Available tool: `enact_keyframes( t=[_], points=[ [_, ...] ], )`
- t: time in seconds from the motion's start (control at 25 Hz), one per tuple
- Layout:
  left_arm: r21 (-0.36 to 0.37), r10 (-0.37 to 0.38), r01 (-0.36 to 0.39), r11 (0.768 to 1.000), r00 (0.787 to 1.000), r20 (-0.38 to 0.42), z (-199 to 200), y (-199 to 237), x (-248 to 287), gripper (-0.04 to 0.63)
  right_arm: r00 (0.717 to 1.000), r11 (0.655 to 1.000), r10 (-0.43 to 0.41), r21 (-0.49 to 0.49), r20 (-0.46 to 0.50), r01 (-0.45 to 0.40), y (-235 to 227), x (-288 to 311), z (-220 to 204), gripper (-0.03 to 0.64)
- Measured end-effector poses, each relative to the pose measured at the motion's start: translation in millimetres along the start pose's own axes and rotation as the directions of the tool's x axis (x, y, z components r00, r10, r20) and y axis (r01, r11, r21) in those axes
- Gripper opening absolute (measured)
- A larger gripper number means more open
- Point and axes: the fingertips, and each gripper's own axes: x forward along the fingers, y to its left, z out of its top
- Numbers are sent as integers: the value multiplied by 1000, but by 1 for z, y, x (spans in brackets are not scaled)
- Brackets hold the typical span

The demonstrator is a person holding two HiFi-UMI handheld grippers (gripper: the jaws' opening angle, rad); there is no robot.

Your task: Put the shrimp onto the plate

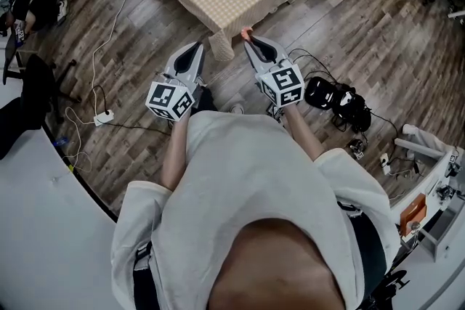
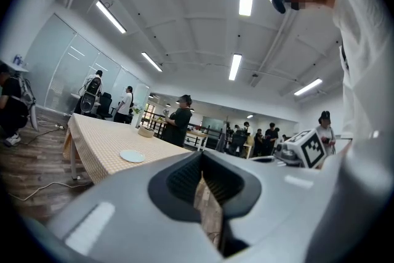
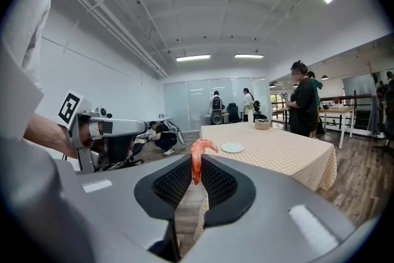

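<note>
While the ribbed jaws of my right gripper [image 3: 197, 163] pinch the curled orange shrimp [image 3: 200, 145], my left gripper [image 2: 201, 173] has its jaws together, empty.

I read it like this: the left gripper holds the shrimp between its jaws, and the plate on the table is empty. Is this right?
Not quite: it is the right gripper that holds the shrimp between its jaws, as the right gripper view shows. The plate on the table is empty, as you say.
</note>
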Motion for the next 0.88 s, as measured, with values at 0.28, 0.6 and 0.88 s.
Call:
enact_keyframes(
  t=[0.28,0.6,0.88],
  points=[
    [2,-12,12,1000,1000,-8,0,19,13,9,1000,1000,-25,7,-9,25,-12,10,-4,48],
    [-18,-35,35,999,999,-19,-4,53,36,9,999,999,-45,3,-27,45,-22,46,-4,48],
    [-39,-57,55,998,998,-32,0,108,73,9,997,998,-59,13,-58,59,-39,108,1,48]
  ],
)
